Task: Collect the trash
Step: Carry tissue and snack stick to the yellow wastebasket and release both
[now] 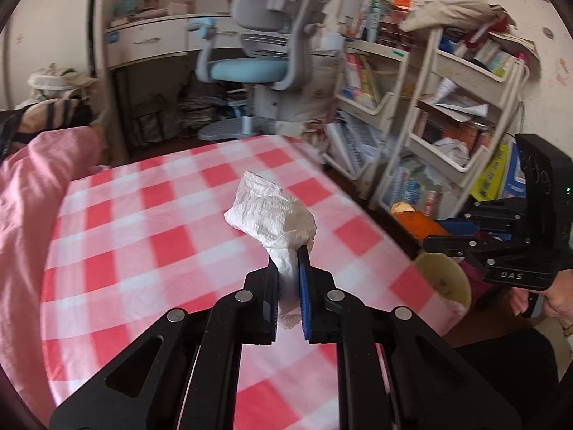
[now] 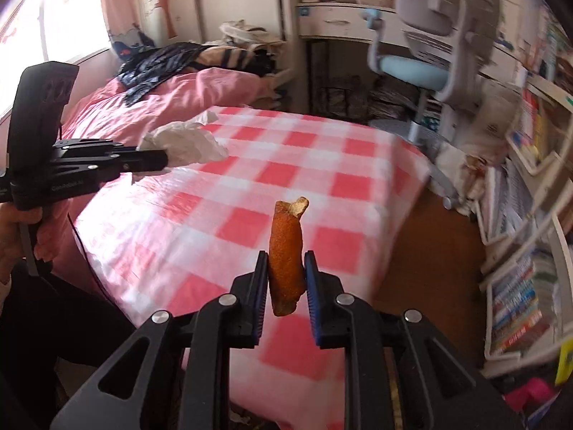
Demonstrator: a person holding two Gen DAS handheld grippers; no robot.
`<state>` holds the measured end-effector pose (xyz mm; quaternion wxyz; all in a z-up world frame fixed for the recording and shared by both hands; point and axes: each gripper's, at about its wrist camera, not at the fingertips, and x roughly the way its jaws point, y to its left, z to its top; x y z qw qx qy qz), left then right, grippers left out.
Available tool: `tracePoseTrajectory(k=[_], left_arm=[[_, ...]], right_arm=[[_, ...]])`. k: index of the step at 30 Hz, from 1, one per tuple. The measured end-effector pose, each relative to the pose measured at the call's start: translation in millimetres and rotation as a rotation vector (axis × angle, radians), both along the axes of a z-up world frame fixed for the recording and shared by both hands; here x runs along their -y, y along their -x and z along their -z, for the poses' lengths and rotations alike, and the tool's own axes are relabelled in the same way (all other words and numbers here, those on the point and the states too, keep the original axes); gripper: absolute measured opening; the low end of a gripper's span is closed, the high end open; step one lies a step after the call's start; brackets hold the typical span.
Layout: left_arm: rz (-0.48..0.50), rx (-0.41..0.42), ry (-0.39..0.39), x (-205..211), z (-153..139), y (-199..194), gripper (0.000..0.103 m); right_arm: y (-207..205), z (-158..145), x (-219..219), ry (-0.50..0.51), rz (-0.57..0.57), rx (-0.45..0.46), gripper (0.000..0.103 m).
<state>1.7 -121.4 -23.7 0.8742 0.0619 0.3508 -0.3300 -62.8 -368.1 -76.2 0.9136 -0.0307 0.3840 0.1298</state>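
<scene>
Checked bedding fills mid-frame below me. My left gripper (image 1: 288,268) is clamped on a crumpled tissue (image 1: 272,215) at frame centre; it's light and soft, so I judge a pinch at its twisted stem holds. My right gripper (image 2: 286,272) squeezes a peel (image 2: 286,251), stiff, curled, gripped across its middle. A bin (image 1: 444,279) sits lower right.

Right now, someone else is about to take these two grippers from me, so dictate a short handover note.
Left gripper: shut on the crumpled white tissue, lifted above the red-and-white checked bedcover.
Right gripper: shut on the curled orange peel strip, also off the bed.
Done: both pieces picked up.
Left: drop both into the round cream bin on the floor beside the bed.
</scene>
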Motion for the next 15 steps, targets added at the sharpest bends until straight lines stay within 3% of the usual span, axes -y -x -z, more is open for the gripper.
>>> tracePoseTrajectory(k=[4, 10, 12, 13, 14, 15], left_arm=[[0.216, -0.046, 0.011, 103, 15, 32, 0.010], [0.450, -0.142, -0.071, 245, 64, 72, 0.010], [0.498, -0.205, -0.107, 285, 87, 80, 0.010], [0.505, -0.221, -0.134, 300, 98, 85, 0.013], [0.510, -0.228, -0.158, 310, 105, 89, 0.019], [0.502, -0.219, -0.182, 315, 108, 92, 0.023]], right_arm=[[49, 28, 83, 0.018, 0.177, -0.056, 0.021], [87, 91, 161, -0.008, 0.347, -0.163, 0.022], [93, 109, 176, -0.012, 0.396, -0.214, 0.039], [97, 116, 183, -0.005, 0.424, -0.227, 0.059], [103, 122, 191, 0.000, 0.461, -0.233, 0.066], [108, 125, 198, -0.009, 0.493, -0.236, 0.066]])
